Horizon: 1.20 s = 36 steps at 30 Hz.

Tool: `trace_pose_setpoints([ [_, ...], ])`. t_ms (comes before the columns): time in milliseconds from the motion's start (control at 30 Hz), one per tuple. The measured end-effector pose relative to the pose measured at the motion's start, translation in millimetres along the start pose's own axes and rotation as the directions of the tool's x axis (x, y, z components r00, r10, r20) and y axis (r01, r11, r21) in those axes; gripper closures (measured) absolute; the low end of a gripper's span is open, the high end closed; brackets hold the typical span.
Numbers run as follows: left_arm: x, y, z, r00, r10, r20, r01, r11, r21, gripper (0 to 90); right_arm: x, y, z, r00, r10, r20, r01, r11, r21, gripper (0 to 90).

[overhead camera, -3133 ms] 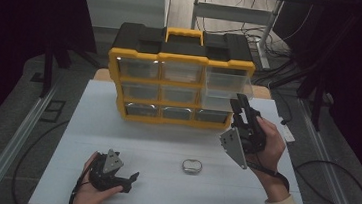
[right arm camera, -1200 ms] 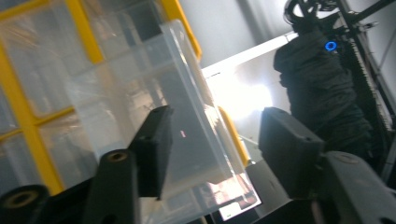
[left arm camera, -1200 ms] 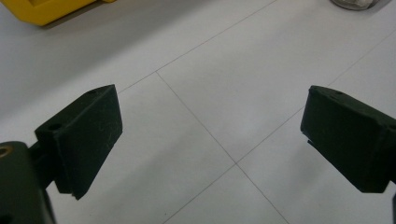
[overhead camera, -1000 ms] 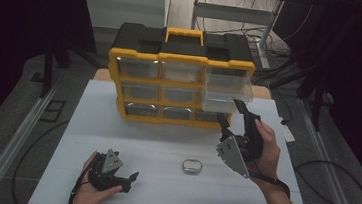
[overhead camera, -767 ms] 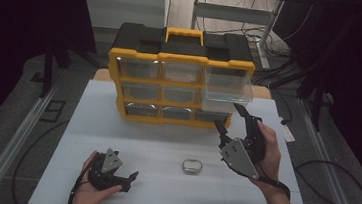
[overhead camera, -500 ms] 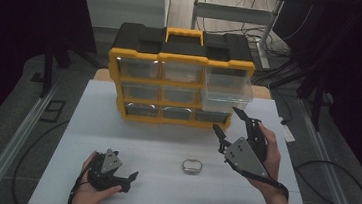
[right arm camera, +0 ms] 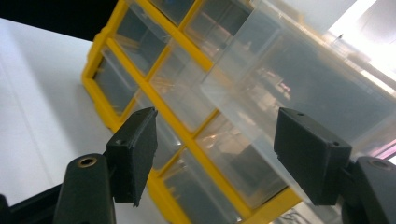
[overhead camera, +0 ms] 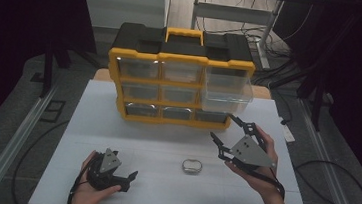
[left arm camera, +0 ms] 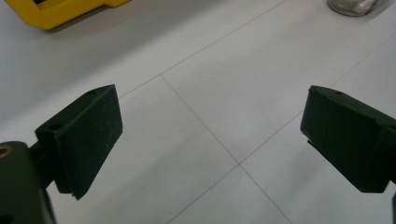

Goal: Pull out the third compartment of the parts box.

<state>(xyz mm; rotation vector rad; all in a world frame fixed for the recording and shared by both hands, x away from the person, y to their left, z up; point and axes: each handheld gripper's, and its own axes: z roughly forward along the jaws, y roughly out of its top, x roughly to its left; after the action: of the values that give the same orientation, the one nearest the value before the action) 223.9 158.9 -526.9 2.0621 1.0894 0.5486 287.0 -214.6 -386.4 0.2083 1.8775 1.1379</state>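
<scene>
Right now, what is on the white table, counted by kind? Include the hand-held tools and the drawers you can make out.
Yellow and black drawer cabinet: 1
Clear drawers in it: 9, with the top right drawer pulled out
Small round metal tin: 1
Hand-held tools: 2, left tool and right tool, both open and empty
Total: 13

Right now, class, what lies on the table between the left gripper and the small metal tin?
Nothing: the high view shows bare white table between the left gripper and the small metal tin.

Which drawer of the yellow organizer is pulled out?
The top right drawer: its clear front juts forward past the yellow frame, while the other drawers sit flush.
</scene>
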Motion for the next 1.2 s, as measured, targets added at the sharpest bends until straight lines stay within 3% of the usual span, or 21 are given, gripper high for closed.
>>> trace_pose_setpoints([
  [267, -0.8, 1.0, 0.1, 1.0, 0.006, 0.007, -0.006, 1.0, -0.006, 6.1, 2.4, -9.1, 0.3, 0.9933, 0.085, -0.078, -0.084, 0.9962, 0.02, 30.3],
  [467, -1.6, 2.8, 0.6, 0.9999, 0.011, 0.011, -0.011, 0.9999, -0.012, 6.1, 7.7, -10.8, 2.5, 0.9898, 0.102, -0.099, -0.099, 0.9945, 0.033, 30.3],
  [633, -3.4, 4.8, 2.2, 0.9997, 0.019, 0.017, -0.019, 0.9997, -0.015, 6.1, 11.9, -8.6, 4.0, 0.9789, 0.141, -0.147, -0.137, 0.9898, 0.039, 30.3],
  [767, -4.2, 5.0, 1.8, 0.9995, 0.02, 0.023, -0.02, 0.9997, -0.017, 6.1, 14.2, -9.8, 5.3, 0.9577, 0.199, -0.208, -0.192, 0.98, 0.054, 30.1],
  [933, -4.9, 5.5, 1.7, 0.9996, 0.02, 0.022, -0.02, 0.9997, -0.015, 6.1, 13.8, -14.4, 11.2, 0.9108, 0.296, -0.288, -0.281, 0.9553, 0.092, 29.5],
  [967, -4.9, 5.5, 1.7, 0.9996, 0.02, 0.022, -0.02, 0.9997, -0.015, 6.1, 13.8, -14.4, 11.2, 0.9108, 0.296, -0.288, -0.281, 0.9553, 0.092, 29.5],
  [1000, -5.8, 6.0, 2.5, 0.9994, 0.028, 0.021, -0.028, 0.9995, -0.014, 6.1, 14.2, -18.1, 12.9, 0.8953, 0.321, -0.308, -0.301, 0.9469, 0.113, 29.3],
  [1033, -6.2, 6.2, 2.9, 0.9993, 0.029, 0.022, -0.029, 0.9995, -0.013, 6.1, 14.3, -19.9, 13.4, 0.8891, 0.335, -0.312, -0.31, 0.9422, 0.127, 29.3],
  [1100, -6.2, 6.1, 3.3, 0.9993, 0.03, 0.022, -0.029, 0.9995, -0.012, 6.1, 14.0, -22.2, 13.9, 0.8886, 0.347, -0.3, -0.316, 0.9371, 0.148, 29.2],
  [1200, -5.5, 5.6, 2.7, 0.9995, 0.026, 0.019, -0.026, 0.9996, -0.012, 6.1, 12.8, -23.8, 14.8, 0.8732, 0.37, -0.318, -0.337, 0.9287, 0.154, 28.9],
])
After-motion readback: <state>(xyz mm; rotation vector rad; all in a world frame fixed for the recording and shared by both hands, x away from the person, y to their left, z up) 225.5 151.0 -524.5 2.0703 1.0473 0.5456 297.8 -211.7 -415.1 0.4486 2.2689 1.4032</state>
